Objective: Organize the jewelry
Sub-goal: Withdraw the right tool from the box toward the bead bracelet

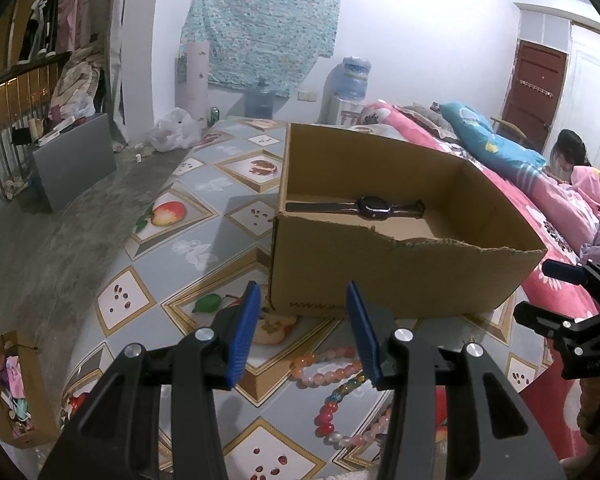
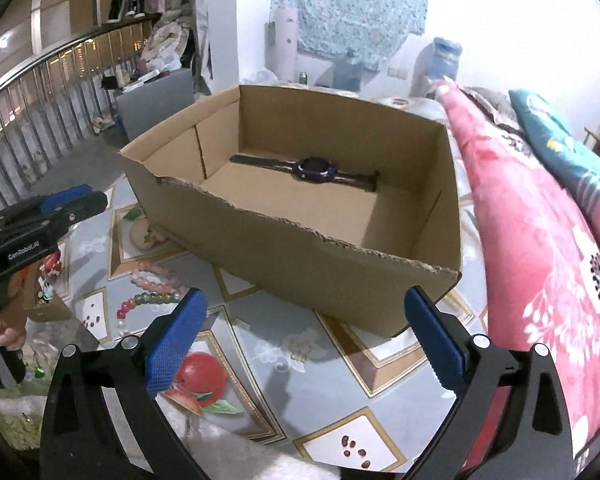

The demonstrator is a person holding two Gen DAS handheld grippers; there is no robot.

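- Right gripper [image 2: 306,334] hangs above the fruit-patterned tablecloth [image 2: 268,344], just short of the cardboard box [image 2: 300,256]; jaws spread wide, blue pads bare, nothing between them.
- It tilts down and forward, its line aimed at the box's torn near wall.
- Left gripper [image 1: 304,332] has its jaws partly parted, nothing gripped; pads hover over the cloth, also facing the box's near wall, tilted down.
- In the right wrist view the left gripper shows from the side at the left edge, a hand [image 2: 2,330] wrapped round its handle.
- Watch [image 2: 314,168] lies flat on the box floor, against the far wall. Long axis runs along that wall, left to right across both views; strap stretched straight both ways, dark face up and roughly mid-length.
- Box sits open-topped on the cloth, near rim ragged, toward the table's right edge beside the pink floral bedding [image 2: 540,240].
- Pink bead bracelet [image 1: 326,364] lies on the cloth between the left gripper's pads and the box, clear of both.
- Multicoloured bead string [image 1: 340,404] lies just nearer than the bracelet, curving toward the table's near edge, partly hidden behind the left gripper's right finger.
- Neither strand is touched by a pad.
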